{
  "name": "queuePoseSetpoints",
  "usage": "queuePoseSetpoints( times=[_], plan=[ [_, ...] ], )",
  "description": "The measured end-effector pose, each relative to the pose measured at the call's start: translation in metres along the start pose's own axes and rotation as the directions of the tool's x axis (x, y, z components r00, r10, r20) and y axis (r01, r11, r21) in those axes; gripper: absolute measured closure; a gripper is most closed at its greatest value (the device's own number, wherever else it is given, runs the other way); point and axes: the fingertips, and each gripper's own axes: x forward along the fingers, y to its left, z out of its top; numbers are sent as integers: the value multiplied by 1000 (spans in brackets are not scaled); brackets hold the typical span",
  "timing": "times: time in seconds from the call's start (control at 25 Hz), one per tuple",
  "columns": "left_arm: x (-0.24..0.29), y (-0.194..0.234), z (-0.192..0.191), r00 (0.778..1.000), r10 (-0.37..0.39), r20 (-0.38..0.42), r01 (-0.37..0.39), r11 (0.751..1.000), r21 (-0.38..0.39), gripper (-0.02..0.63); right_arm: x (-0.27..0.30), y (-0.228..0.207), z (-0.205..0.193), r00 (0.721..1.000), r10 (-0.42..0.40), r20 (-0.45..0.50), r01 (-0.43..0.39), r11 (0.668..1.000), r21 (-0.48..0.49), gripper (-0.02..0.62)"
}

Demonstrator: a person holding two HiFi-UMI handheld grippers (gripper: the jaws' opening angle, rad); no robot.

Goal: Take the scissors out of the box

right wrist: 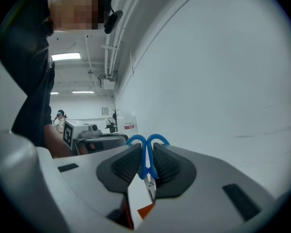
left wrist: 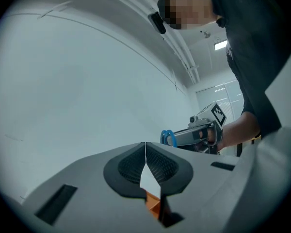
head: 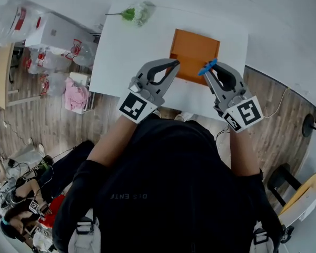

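bright, even indoor light from ceiling strip lights (right wrist: 66,56); shadows are soft. fisheye bending curves every edge; both gripper views go black at the corners.

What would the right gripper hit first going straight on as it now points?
Nothing near: the right gripper, shut on blue scissors, points above the orange box; beyond, only a pale wall, distance unclear.
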Motion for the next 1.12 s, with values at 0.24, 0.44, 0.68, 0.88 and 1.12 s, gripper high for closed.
queuePoseSetpoints(
  times=[0.24,0.44,0.68,0.88,1.12],
  plan=[
    [0,-8,11,999,-47,7,47,999,20,586,-11,5,11,999,-20,49,19,1000,17,511],
    [1,-8,15,998,-61,10,61,998,15,586,-12,7,15,998,-25,55,25,1000,11,511],
    [4,-15,22,995,-96,12,96,995,24,586,-13,11,22,998,-28,62,29,1000,-2,511],
    [3,-19,27,991,-134,9,133,990,51,586,-12,12,26,997,-37,67,38,999,-5,511],
    [3,-19,24,989,-148,0,148,988,49,586,-11,11,25,996,-50,70,50,999,1,512]
  ],
)
